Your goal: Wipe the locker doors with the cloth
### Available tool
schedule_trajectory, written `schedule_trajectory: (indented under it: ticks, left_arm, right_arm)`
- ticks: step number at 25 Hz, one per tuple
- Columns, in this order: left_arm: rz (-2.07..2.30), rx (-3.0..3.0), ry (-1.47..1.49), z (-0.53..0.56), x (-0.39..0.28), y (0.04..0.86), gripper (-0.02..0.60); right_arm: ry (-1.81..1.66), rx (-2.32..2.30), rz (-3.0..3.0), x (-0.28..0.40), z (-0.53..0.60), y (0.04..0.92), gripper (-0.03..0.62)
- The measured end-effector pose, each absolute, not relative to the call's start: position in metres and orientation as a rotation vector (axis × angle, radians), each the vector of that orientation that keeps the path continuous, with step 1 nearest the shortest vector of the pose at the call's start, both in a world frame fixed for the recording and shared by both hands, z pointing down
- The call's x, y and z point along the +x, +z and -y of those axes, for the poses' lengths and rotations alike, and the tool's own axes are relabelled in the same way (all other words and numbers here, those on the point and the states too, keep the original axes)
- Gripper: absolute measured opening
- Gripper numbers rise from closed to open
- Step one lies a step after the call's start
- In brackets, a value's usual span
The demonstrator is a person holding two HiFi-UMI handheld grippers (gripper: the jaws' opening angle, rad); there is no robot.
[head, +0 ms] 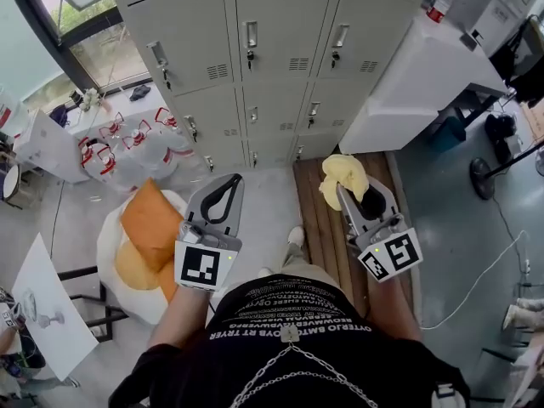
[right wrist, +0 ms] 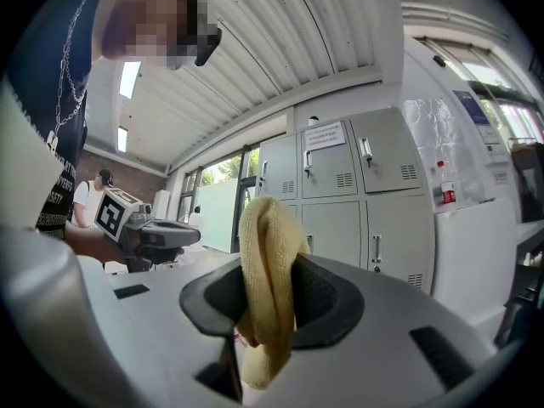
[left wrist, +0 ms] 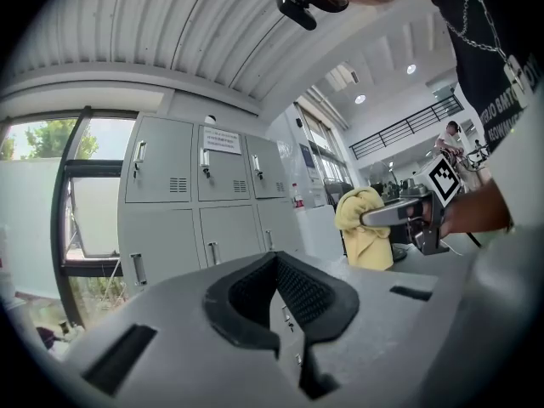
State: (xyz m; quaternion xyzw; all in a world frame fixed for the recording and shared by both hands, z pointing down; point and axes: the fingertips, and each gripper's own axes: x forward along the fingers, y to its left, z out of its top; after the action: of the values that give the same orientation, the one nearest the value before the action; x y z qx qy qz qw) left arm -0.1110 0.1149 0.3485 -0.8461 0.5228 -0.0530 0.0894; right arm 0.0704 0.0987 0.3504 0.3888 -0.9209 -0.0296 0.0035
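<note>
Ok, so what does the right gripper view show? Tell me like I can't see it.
A yellow cloth is pinched in the right gripper, whose jaws are shut on it. Behind it stand grey lockers with their doors closed, and the left gripper shows at the left.

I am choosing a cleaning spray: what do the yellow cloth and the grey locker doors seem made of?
The yellow cloth: soft, fuzzy pile, probably microfibre or terry. The grey locker doors: smooth painted sheet metal, probably steel, judging by the punched vent slots.
</note>
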Motion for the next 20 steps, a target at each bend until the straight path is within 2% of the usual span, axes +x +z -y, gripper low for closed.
schedule_trajectory:
  ticks: [20]
  left_arm:
    - [-1.612,-2.525,-0.150,-0.025,-0.090,0.364,0.006]
  right_arm:
    - [-0.006,1.152,2.881,0.089,-0.009,0.378,0.109]
